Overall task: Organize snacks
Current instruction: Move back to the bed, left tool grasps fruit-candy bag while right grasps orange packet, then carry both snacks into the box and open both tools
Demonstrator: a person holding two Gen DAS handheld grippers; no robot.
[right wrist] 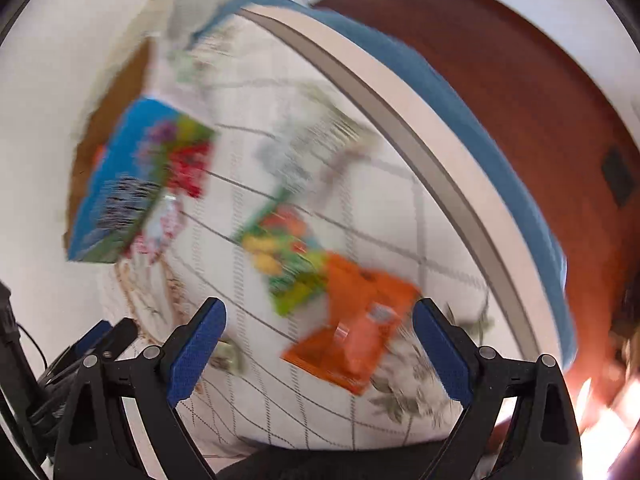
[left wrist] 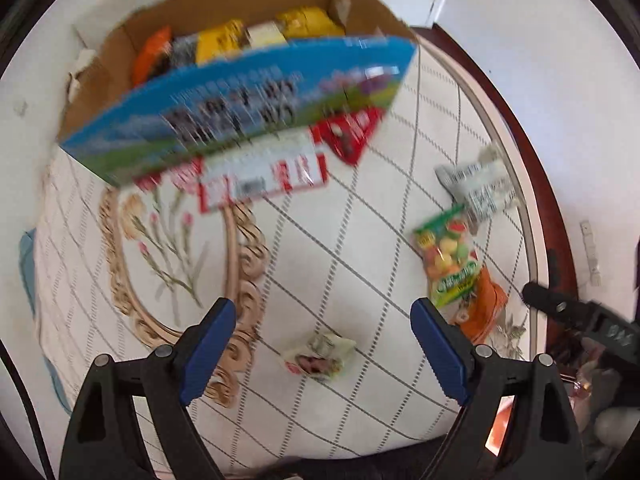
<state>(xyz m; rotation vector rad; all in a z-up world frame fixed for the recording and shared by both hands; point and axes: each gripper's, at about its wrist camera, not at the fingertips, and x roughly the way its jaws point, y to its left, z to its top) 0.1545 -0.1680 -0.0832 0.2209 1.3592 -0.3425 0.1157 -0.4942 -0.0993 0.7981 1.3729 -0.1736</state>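
Observation:
A cardboard box (left wrist: 120, 60) with a blue printed front stands at the far side of the table and holds several snack packs (left wrist: 224, 40). My left gripper (left wrist: 324, 344) is open above a small white wrapped snack (left wrist: 320, 356). To its right lie a green candy bag (left wrist: 448, 256), an orange packet (left wrist: 486, 308) and a grey-white packet (left wrist: 480, 188). My right gripper (right wrist: 320, 344) is open and empty above the orange packet (right wrist: 356, 332), with the green candy bag (right wrist: 288, 260) just beyond. The right wrist view is blurred.
A white quilted cloth with a floral print (left wrist: 304, 240) covers the round table, whose dark wooden rim (left wrist: 560, 216) curves on the right. A red-and-white label card (left wrist: 260, 176) lies under the box front. The box also shows in the right wrist view (right wrist: 120, 184).

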